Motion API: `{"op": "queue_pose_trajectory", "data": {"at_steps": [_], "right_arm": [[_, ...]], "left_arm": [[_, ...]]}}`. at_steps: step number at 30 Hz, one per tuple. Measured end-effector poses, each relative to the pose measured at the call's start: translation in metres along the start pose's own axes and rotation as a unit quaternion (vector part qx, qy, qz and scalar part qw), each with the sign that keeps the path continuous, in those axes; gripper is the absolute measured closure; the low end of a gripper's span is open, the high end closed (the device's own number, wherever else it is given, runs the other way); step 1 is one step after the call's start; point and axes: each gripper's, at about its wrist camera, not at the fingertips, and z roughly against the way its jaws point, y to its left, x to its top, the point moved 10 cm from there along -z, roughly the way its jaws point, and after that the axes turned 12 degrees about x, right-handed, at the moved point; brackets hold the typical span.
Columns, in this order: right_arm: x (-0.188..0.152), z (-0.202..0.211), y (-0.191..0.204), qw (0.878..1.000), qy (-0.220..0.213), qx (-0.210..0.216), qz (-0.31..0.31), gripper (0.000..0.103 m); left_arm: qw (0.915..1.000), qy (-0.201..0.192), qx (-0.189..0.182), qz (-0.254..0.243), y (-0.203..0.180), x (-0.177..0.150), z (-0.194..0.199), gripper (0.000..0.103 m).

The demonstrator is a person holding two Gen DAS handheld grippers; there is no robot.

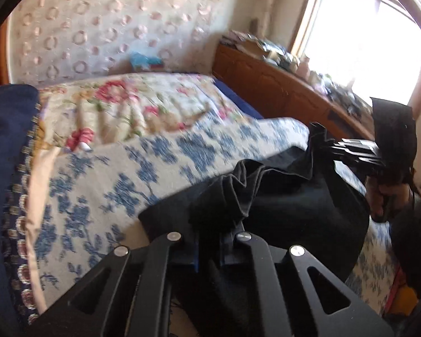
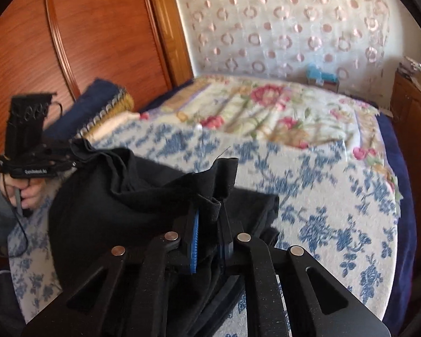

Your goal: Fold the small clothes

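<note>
Now black garment bunched over blue-flowered bedspread, left tool and right tool each pinching an edge.

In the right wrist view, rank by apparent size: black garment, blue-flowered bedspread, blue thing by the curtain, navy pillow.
1. blue-flowered bedspread
2. black garment, though nearness inflates it
3. navy pillow
4. blue thing by the curtain

Home bedroom: bed under blue-floral and rose-patterned covers, wooden headboard, circle-patterned wall covering, cluttered wooden cabinet below a sunlit window.
</note>
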Motion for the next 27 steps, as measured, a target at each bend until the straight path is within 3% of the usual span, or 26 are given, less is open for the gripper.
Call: {"op": "queue_pose_trajectory", "data": {"at_steps": [3,7,9,11,13,20,27], "right_arm": [[0.012,0.013,-0.008,0.999,-0.029,-0.019,-0.028,0.096],[0.006,0.0,-0.023,0.996,-0.004,-0.038,-0.075,0.096],[0.003,-0.006,-0.03,0.995,0.008,-0.072,-0.071,0.093],[0.003,-0.005,-0.033,0.994,0.004,-0.087,-0.07,0.084],[0.005,-0.001,-0.035,0.993,-0.001,-0.098,-0.068,0.079],[0.005,0.016,-0.029,0.992,-0.007,-0.109,-0.061,0.048],[-0.015,0.003,-0.016,0.994,0.022,-0.094,-0.059,0.044]], "left_arm": [[0.9998,-0.003,0.007,0.018,0.008,0.005,0.001,0.095],[0.9981,0.028,0.046,0.03,0.022,-0.002,-0.013,0.089],[0.9977,0.024,0.056,0.03,0.026,-0.003,-0.012,0.079],[0.9973,0.019,0.064,0.032,0.03,-0.003,-0.009,0.067],[0.9972,0.022,0.064,0.032,0.032,-0.004,-0.008,0.064],[0.9967,0.037,0.062,0.037,0.034,-0.012,-0.019,0.063],[0.9961,0.047,0.062,0.041,0.036,-0.019,-0.025,0.063]]}}
